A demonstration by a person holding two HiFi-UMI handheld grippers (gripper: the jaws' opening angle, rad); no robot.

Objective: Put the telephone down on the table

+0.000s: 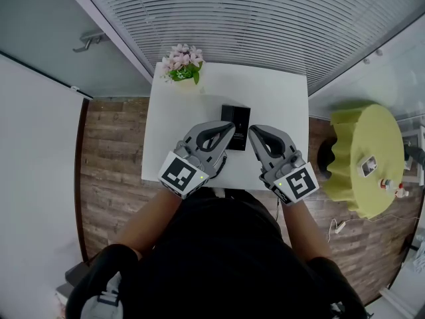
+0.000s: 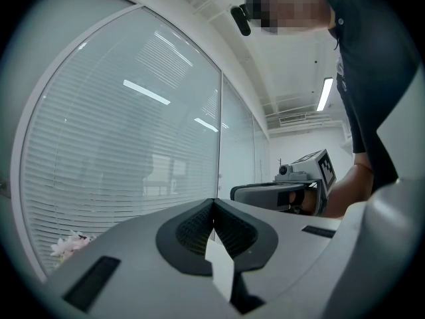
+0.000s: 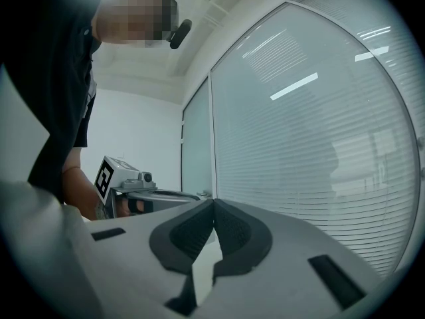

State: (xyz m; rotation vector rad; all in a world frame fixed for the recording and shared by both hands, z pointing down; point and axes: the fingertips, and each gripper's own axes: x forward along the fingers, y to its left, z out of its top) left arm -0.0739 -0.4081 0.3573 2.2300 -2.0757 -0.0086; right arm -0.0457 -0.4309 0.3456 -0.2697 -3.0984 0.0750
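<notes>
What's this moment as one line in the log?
left gripper: shut, empty | right gripper: shut, empty | telephone: flat on table near both tips | flowers: far corner

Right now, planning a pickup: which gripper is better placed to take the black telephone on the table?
Left, narrowly: in the head view the tips of the left gripper overlap the edge of the telephone, while the right gripper ends just beside it. Both are shut and empty.

One white table [image 1: 285,92] standing by the blinds, one black telephone [image 1: 236,121] lying on it, one bunch of pink flowers [image 1: 182,64] sitting at its corner, two grippers hovering, left gripper [image 1: 228,127] and right gripper [image 1: 254,131], one yellow-green side table [image 1: 372,135] standing apart.
</notes>
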